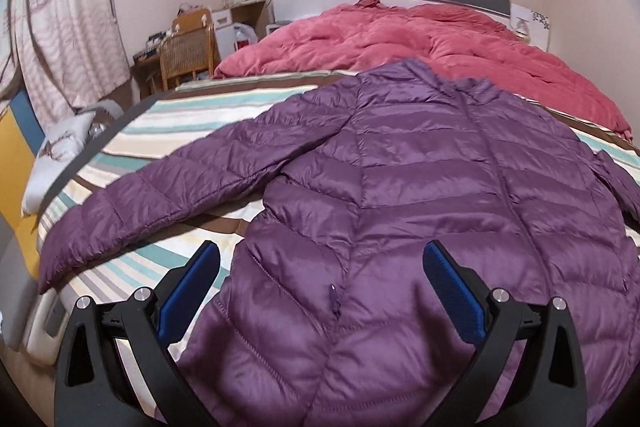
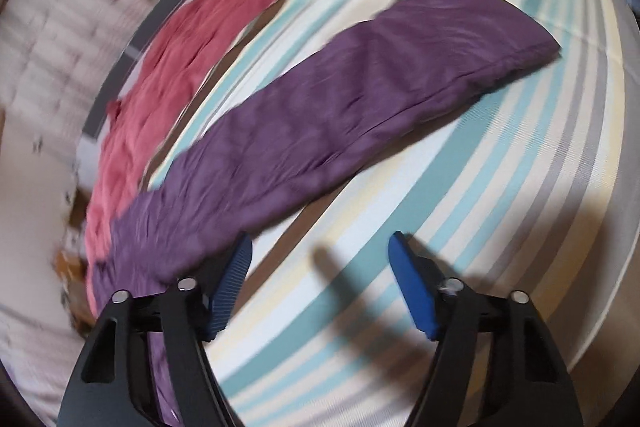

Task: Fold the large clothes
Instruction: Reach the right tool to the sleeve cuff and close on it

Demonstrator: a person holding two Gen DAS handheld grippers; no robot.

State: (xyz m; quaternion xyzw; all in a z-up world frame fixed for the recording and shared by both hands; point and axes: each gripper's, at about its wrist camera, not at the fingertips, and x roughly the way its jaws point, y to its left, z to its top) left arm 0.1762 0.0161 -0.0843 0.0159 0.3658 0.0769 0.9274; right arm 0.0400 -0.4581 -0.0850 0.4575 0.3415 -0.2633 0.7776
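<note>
Both jaws stand apart, empty: the left hand-held gripper [image 1: 322, 267] above the purple puffer jacket [image 1: 420, 187], the right hand-held gripper [image 2: 320, 259] beside its sleeve [image 2: 360, 79]. Spread flat on the striped bed [image 1: 168, 119], it looks light, soft and slippery; pinch hem or cuff.

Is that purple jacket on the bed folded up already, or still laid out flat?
Spread out. The purple jacket lies flat on the striped bedsheet, its sleeve stretched straight sideways.

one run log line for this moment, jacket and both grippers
purple jacket: spread flat on striped bed | left gripper: open over hem | right gripper: open beside sleeve, nothing held
</note>
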